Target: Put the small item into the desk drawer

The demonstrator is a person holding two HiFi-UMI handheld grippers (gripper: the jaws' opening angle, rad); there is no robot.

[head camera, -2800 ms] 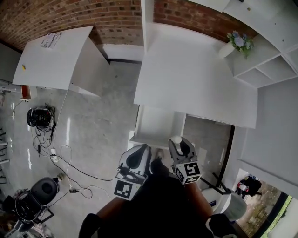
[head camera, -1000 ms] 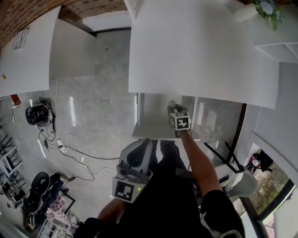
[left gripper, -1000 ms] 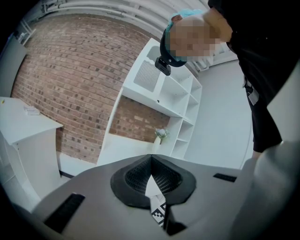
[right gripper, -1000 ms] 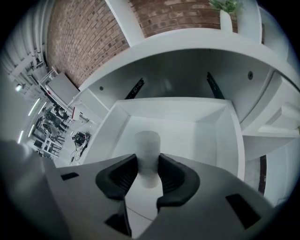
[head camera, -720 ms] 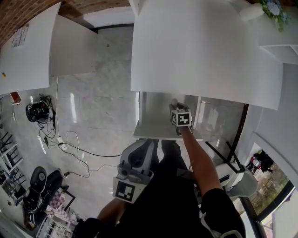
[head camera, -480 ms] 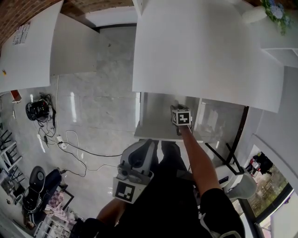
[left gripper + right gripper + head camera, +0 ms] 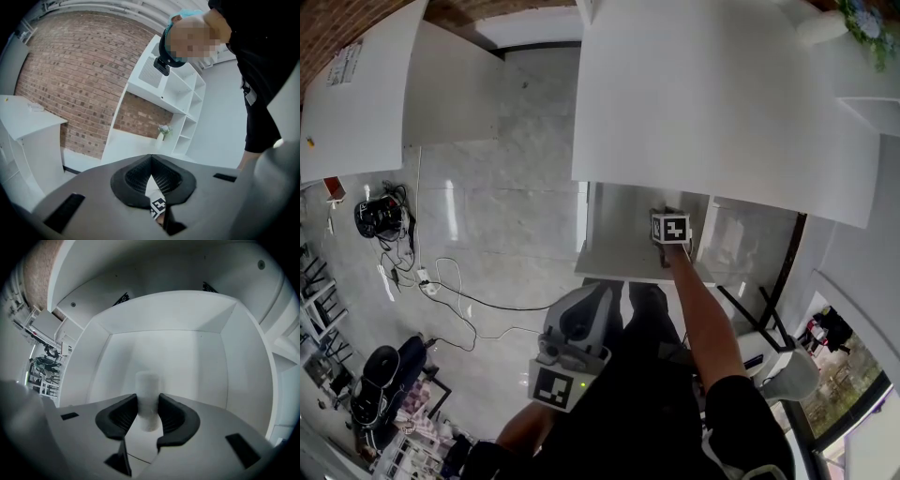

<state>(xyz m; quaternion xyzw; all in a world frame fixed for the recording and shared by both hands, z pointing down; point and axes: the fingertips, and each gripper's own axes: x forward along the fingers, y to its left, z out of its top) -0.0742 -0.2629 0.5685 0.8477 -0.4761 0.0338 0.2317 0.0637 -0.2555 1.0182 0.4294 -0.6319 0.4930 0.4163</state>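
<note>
Right jaws are clamped on the small white cylinder (image 7: 147,389), with the pads pressing on both its sides. That right gripper (image 7: 148,409) points steeply down into the open desk drawer (image 7: 206,357) (can't tell if the cylinder touches the drawer's bare floor). The left gripper (image 7: 151,158) has its jaws closed tip to tip, nothing in them. In the head view the right one sits at about 1 o'clock from the left, just below the white desk (image 7: 712,103) edge.
</note>
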